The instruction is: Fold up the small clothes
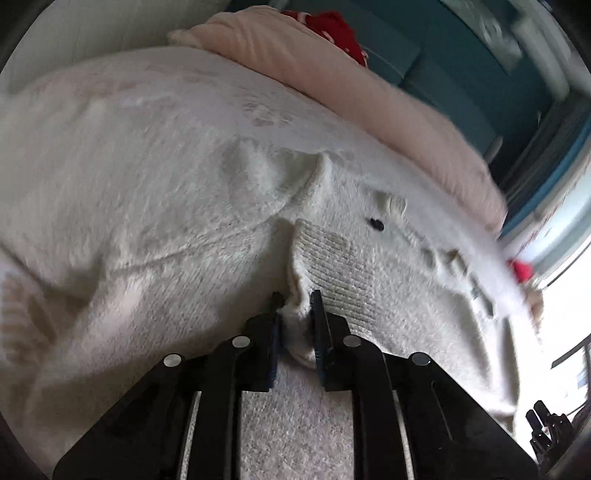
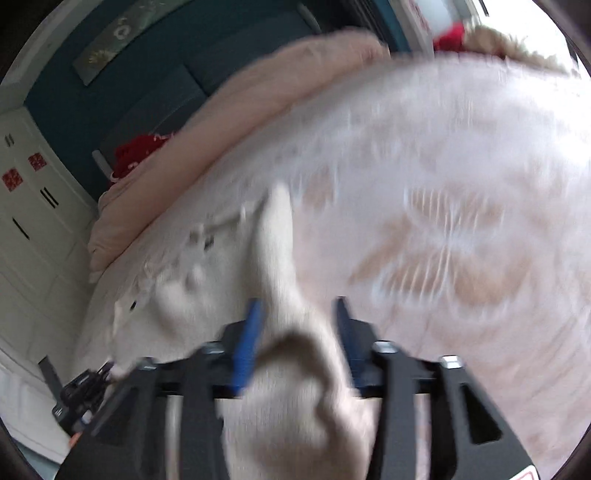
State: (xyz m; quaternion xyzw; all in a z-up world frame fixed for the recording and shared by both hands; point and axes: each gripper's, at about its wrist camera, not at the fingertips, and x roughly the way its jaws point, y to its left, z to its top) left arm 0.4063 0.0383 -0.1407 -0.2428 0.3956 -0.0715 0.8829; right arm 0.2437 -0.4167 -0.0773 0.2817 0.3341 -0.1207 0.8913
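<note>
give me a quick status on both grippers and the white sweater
Left gripper shut on white sweater ribbed edge. Right gripper has sweater fabric between its fingers, grip unclear through blur. Sweater on pale bedcover. Nothing blocking.

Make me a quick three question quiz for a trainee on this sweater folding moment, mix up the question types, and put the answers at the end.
1. True or false: the left gripper is pinching a fold of the cream sweater.
2. Multiple choice: what lies between the fingers of the right gripper? A) a red cloth B) part of the cream sweater C) nothing
3. Fill in: the red garment lies on the far side of the ____ blanket.

Key
1. True; cloth is bunched between its near-closed fingers.
2. B; the picture is blurred, so how firm the grip is cannot be told.
3. Pink.
</note>
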